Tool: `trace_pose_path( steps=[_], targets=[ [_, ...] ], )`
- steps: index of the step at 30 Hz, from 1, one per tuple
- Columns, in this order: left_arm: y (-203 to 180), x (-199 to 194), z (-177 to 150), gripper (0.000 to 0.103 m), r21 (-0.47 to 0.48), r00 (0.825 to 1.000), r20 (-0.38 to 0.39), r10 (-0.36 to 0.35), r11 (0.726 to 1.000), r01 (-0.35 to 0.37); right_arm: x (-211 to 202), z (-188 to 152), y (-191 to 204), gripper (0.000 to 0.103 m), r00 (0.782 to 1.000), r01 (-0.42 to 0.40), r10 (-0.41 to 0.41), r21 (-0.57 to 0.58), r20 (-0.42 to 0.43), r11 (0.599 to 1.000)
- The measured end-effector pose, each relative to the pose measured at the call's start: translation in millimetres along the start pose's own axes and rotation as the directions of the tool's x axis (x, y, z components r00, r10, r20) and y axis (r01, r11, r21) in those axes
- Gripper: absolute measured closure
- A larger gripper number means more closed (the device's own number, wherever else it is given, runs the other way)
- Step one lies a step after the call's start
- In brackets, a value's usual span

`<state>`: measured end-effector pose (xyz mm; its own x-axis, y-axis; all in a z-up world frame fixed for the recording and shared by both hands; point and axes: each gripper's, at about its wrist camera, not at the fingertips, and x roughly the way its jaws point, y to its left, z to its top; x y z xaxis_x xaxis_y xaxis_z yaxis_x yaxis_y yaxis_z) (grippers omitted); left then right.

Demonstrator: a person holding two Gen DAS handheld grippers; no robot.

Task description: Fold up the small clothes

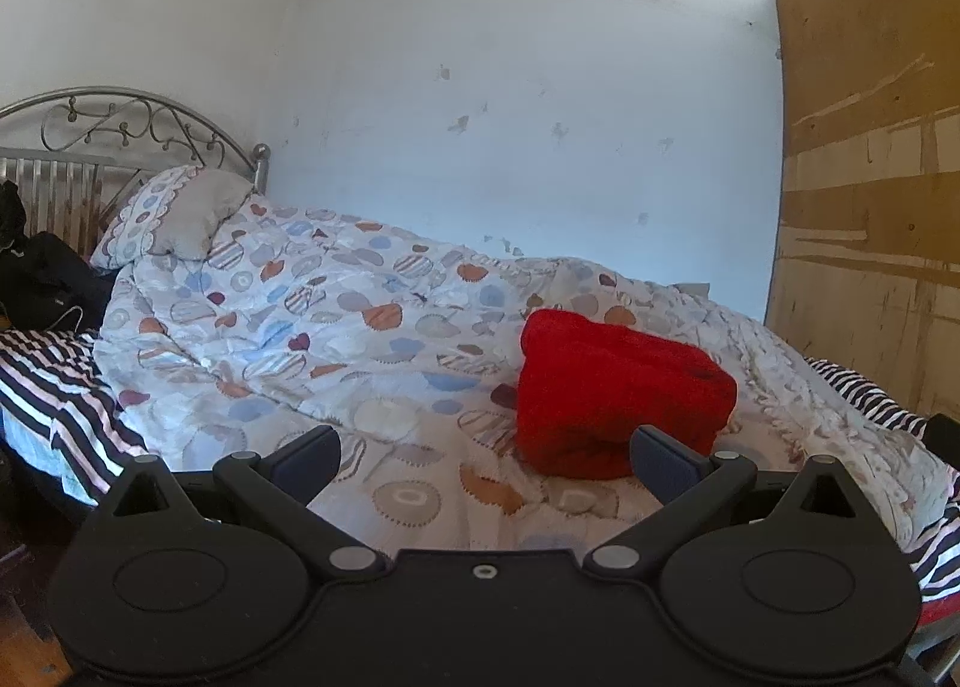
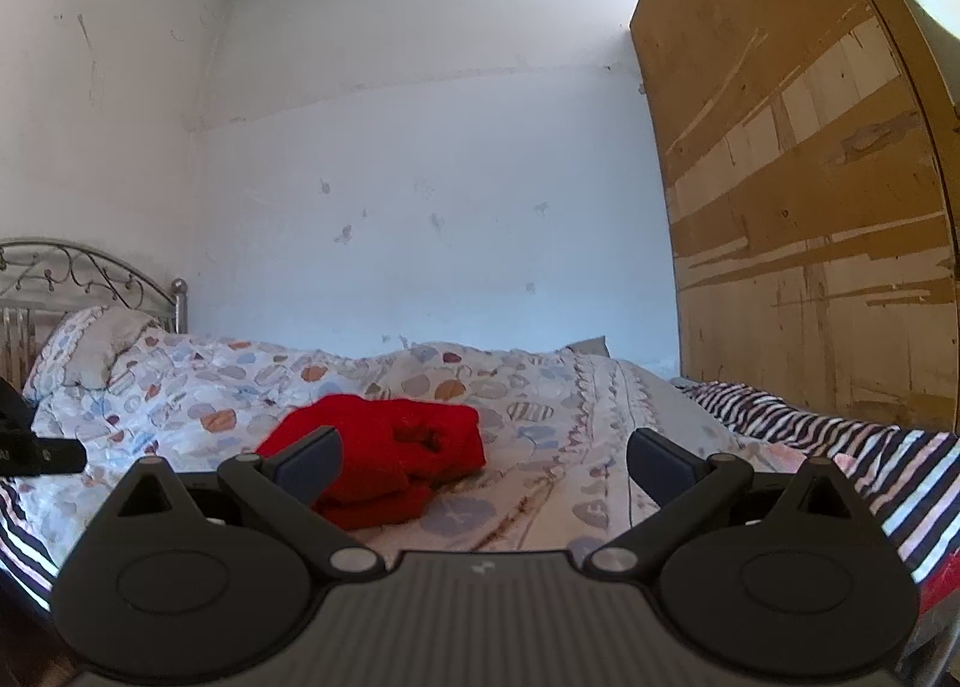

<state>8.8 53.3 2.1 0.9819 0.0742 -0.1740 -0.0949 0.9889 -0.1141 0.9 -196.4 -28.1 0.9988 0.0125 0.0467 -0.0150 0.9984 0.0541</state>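
Note:
A red garment (image 1: 612, 393) lies folded in a thick bundle on the patterned quilt (image 1: 300, 327). In the left wrist view it sits ahead and right of centre, just beyond my right finger. My left gripper (image 1: 483, 462) is open and empty, held above the quilt short of the garment. In the right wrist view the red garment (image 2: 390, 453) lies ahead and left, partly behind my left finger. My right gripper (image 2: 483, 462) is open and empty, with bare quilt (image 2: 540, 447) between its fingers.
A pillow (image 1: 180, 219) and metal headboard (image 1: 120, 129) stand at the far left. A striped sheet (image 2: 810, 429) shows at the bed's edges. A worn wooden wardrobe (image 2: 810, 207) stands at the right. Dark clothes (image 1: 42, 279) lie at the left edge.

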Motion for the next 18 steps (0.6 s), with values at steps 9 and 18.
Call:
trace_pose_path(
  steps=[9,18],
  targets=[
    [-2.0,2.1,-6.7,0.001,0.001,1.0,-0.014,-0.014,1.0,0.014,1.8,-10.1,0.6,0.0,1.0,0.005,-0.005,-0.021,-0.028,1.0],
    [-4.8,1.8,-8.8,0.001,0.008,1.0,-0.019,-0.012,1.0,0.012,2.1,-8.6,-1.6,0.0,0.999,0.006,-0.007,-0.017,-0.031,1.0]
  ],
)
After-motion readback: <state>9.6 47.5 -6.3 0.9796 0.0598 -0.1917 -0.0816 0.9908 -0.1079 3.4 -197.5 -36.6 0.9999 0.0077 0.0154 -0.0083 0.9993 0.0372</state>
